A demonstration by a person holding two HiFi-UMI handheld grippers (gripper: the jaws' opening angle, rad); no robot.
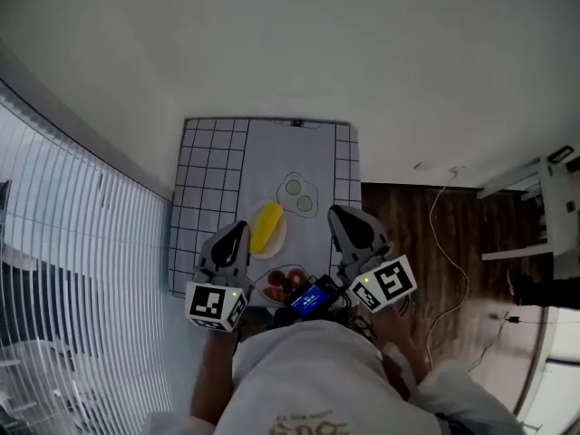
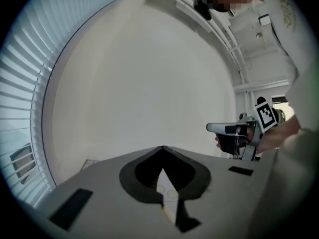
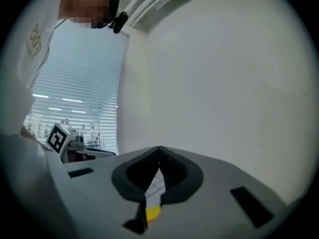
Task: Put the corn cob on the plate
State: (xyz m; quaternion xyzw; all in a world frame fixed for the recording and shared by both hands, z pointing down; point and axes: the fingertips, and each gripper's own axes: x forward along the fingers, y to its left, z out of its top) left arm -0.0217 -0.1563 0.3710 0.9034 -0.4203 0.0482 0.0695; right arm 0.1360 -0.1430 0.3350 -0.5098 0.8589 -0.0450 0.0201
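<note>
The yellow corn cob (image 1: 265,226) lies on a small white plate (image 1: 280,236) on the grid-patterned cloth (image 1: 204,179). Both grippers hang high above the table, close to me, and nothing is between their jaws. My left gripper (image 1: 241,227) is shut, just left of the plate as seen from the head. On the other side of the plate, my right gripper (image 1: 334,211) is shut as well. In the left gripper view the shut jaws (image 2: 163,147) point at the white wall. In the right gripper view a bit of the corn cob (image 3: 153,212) shows beneath the shut jaws (image 3: 159,147).
Two pale green slices (image 1: 299,193) lie on the cloth behind the plate. Red pieces (image 1: 285,281) sit on another dish at the near edge, beside a small blue-screened device (image 1: 311,300). Window blinds (image 1: 72,243) run along the left; wooden floor with a cable (image 1: 444,243) lies right.
</note>
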